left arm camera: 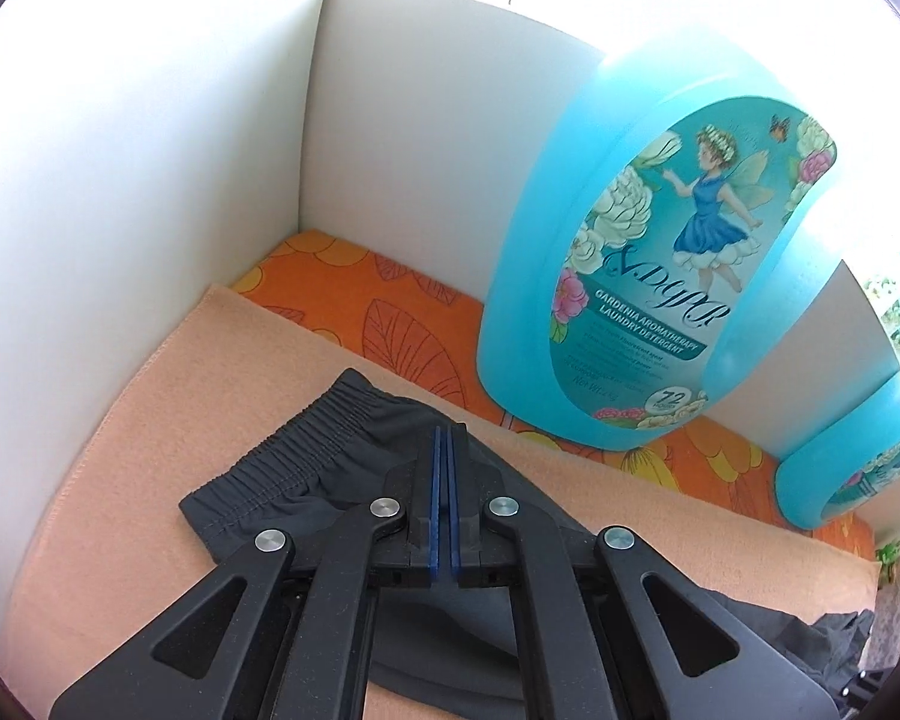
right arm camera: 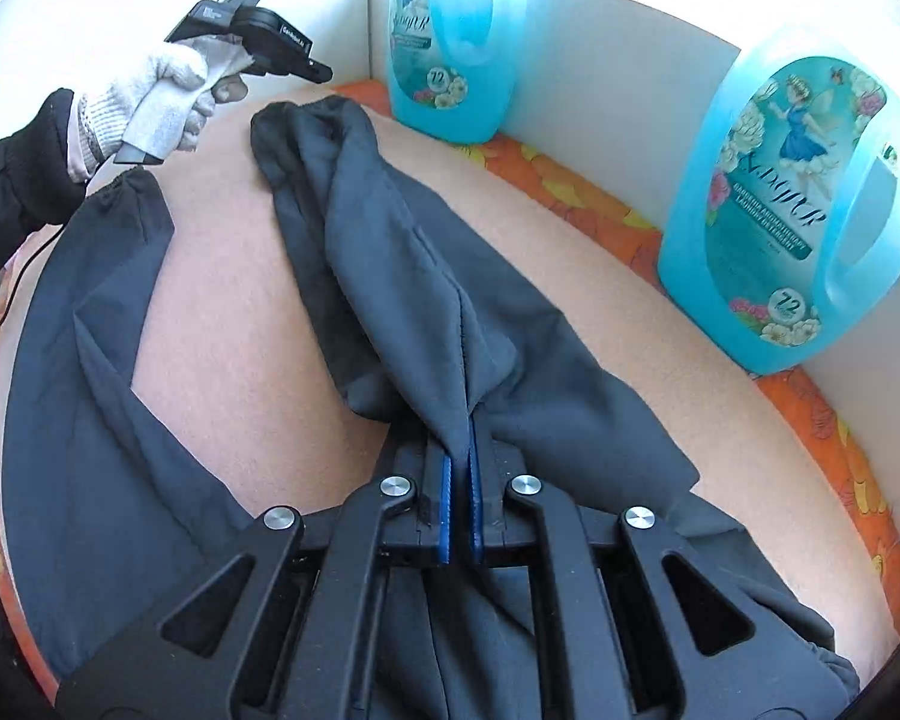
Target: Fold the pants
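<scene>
The dark grey pants (right arm camera: pixel 390 252) lie spread over a peach towel (right arm camera: pixel 222 312) that covers an orange leaf-patterned cloth (right arm camera: pixel 822 420) on the bench; one leg runs away from the right wrist camera toward the far corner, its cuff (right arm camera: pixel 306 114) resting on the towel near the far blue detergent bottle (right arm camera: pixel 444 48); the other leg (right arm camera: pixel 114 276) lies off to the left, apart from the first, with bare towel between them; the right tool (right arm camera: pixel 461 468) is closed to a narrow gap on a raised ridge of the pants fabric, which rises into the blue pads (right arm camera: pixel 447 504) and drapes to either side; a second blue detergent bottle (right arm camera: pixel 792 210) stands upright on the orange cloth at the right, close to the white wall panel (right arm camera: pixel 600 60); a white-gloved hand (right arm camera: pixel 162 96) at upper left grips the handle of the other tool, held above the towel near the left leg's cuff, and a thin black cable trails below the sleeve

In the left wrist view the left tool (left arm camera: pixel 447 468) has its blue pads drawn almost together, with only a sliver of space between them and no fabric visibly pinched; it sits over the elastic gathered hem (left arm camera: pixel 306 456) of the pants (left arm camera: pixel 258 498), which lies flat on the towel (left arm camera: pixel 120 480); whether the fingertips touch the cloth I cannot tell; a detergent bottle (left arm camera: pixel 660 240) stands just beyond on the orange cloth (left arm camera: pixel 390 312), with part of another (left arm camera: pixel 858 456) at the right edge, both against white wall panels (left arm camera: pixel 150 150)
</scene>
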Tool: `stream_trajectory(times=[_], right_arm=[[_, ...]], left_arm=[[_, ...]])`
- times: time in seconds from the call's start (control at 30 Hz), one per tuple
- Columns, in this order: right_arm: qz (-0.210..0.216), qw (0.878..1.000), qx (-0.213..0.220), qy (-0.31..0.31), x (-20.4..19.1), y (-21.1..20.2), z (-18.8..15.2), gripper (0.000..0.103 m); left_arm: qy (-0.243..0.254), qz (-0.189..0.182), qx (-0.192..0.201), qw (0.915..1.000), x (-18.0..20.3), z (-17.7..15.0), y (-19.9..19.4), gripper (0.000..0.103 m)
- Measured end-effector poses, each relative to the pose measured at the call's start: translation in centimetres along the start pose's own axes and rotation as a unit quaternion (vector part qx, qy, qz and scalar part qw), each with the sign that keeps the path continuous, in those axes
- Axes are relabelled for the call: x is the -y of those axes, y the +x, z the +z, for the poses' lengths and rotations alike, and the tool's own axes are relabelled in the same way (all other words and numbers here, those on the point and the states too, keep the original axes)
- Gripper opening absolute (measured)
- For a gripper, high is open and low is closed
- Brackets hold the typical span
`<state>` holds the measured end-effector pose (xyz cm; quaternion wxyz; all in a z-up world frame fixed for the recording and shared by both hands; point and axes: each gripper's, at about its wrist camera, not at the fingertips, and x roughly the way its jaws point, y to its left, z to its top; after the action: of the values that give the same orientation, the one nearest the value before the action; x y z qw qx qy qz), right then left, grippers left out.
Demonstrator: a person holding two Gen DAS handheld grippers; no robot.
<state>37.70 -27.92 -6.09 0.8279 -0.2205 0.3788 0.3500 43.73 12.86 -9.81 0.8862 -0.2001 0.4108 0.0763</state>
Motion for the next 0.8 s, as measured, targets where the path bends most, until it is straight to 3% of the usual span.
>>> stream_trajectory(times=[0.07,0.2,0.23,0.3,0.4,0.47,0.53,0.6,0.63,0.67,0.8], right_arm=[[0.0,1.0,0.003,0.0,-0.3,-0.6,0.3,0.005],[0.028,1.0,0.001,0.013,-1.2,-1.2,0.1,0.005],[0.034,0.999,-0.001,0.008,-2.0,-1.3,-0.3,0.005],[0.037,0.999,-0.009,-0.014,-3.9,-1.6,-1.3,0.005],[0.045,0.998,-0.025,-0.034,-5.9,-1.3,-2.6,0.005],[0.046,0.998,-0.03,-0.04,-6.4,-1.1,-3.2,0.005],[0.044,0.998,-0.03,-0.041,-6.4,-0.9,-3.3,0.005],[0.045,0.998,-0.027,-0.035,-6.2,-0.9,-3.4,0.005],[0.042,0.998,-0.025,-0.033,-6.1,-0.9,-3.3,0.005],[0.038,0.999,-0.021,-0.031,-5.9,-1.0,-3.2,0.005],[0.011,1.0,-0.004,-0.021,-5.4,-2.1,-2.6,0.004]], left_arm=[[-0.002,-0.023,-0.018,0.9996,0.1,0.2,0.1,0.001],[0.001,-0.018,-0.039,0.9991,0.8,0.1,1.3,0.003],[-0.002,-0.024,-0.05,0.9984,1.1,-0.1,1.7,0.006],[0.004,-0.024,-0.074,0.997,1.9,-0.6,2.5,0.024],[0.036,-0.009,-0.095,0.9948,3.5,-1.4,3.5,0.035],[0.054,0.005,-0.121,0.9912,4.3,-2.1,4.7,0.036],[0.068,0.02,-0.138,0.9879,4.7,-2.8,5.6,0.036],[0.083,0.029,-0.123,0.9885,4.9,-3.2,5.7,0.034],[0.087,0.034,-0.113,0.9892,4.9,-3.4,5.7,0.027],[0.095,0.048,-0.101,0.9892,4.8,-3.6,5.6,0.003],[0.048,0.018,-0.072,0.996,3.2,-3.4,4.1,0.002]])
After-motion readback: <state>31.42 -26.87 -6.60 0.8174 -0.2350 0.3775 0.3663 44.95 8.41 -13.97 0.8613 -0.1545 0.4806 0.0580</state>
